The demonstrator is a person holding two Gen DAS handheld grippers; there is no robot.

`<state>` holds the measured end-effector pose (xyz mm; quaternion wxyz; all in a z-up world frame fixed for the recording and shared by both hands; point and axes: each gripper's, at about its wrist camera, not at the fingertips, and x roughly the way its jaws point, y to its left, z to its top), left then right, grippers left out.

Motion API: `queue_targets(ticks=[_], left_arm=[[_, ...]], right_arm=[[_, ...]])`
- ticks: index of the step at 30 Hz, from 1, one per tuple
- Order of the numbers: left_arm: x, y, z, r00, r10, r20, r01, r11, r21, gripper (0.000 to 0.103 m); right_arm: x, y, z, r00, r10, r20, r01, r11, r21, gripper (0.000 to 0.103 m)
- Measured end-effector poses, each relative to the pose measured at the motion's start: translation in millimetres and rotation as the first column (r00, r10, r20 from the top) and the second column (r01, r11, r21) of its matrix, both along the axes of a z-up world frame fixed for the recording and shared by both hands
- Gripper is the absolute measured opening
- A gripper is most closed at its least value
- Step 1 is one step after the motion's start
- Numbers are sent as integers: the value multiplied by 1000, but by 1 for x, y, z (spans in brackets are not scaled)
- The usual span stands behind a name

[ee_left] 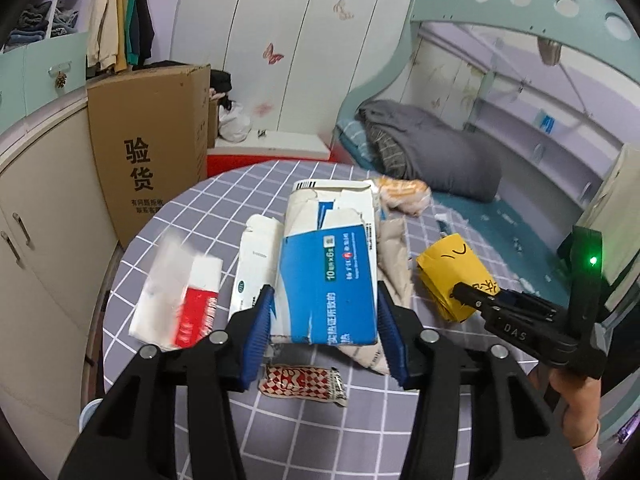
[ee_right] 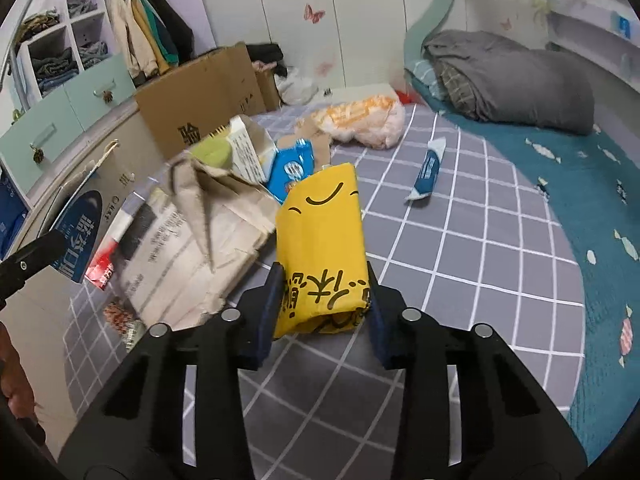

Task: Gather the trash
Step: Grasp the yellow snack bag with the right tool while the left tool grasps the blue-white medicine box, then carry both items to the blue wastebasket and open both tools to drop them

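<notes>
Purple checked cloth (ee_left: 192, 216) is covering the worktop, with a bed (ee_right: 592, 184) lying beyond it. Left gripper (ee_left: 324, 312) is clamping its jaws on a torn blue box (ee_left: 328, 284) above the cloth; right gripper (ee_right: 326, 300) is pinching a yellow packet (ee_right: 322, 248) beside it.

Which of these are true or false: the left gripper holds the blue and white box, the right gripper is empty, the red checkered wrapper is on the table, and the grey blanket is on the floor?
1. The left gripper holds the blue and white box. True.
2. The right gripper is empty. False: it is shut on the yellow packet.
3. The red checkered wrapper lies on the table. True.
4. The grey blanket is on the floor. False: it lies on the bed.
</notes>
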<state>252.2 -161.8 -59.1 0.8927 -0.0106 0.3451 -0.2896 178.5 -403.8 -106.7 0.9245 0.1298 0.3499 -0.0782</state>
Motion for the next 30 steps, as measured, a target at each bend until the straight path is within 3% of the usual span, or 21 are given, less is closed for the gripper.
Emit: queue_targets(ticks=[8,16,22,26,30], left_arm=[[-17,32,16,998,-49,-44,42,986,-161,49],[-43,68,25,1000,-31,0,30,979,-201,49],[-61,117,24,995,77,67,-66,985,-158,49],[-64,164,13,986,158,43,-150,975,-163,49],[-60,224,-11,961,276,-12,-275,951,-141,49]], right_arm=[[-25,35,40,994,28,102,-26,999,-26,37],[-28,96,65,979,142,149,-138,990,-37,37],[-16,155,62,959,253,130,-249,967,-45,37],[-3,207,53,929,352,113,-351,936,-31,37],[13,266,44,885,455,94,-455,890,-29,37]])
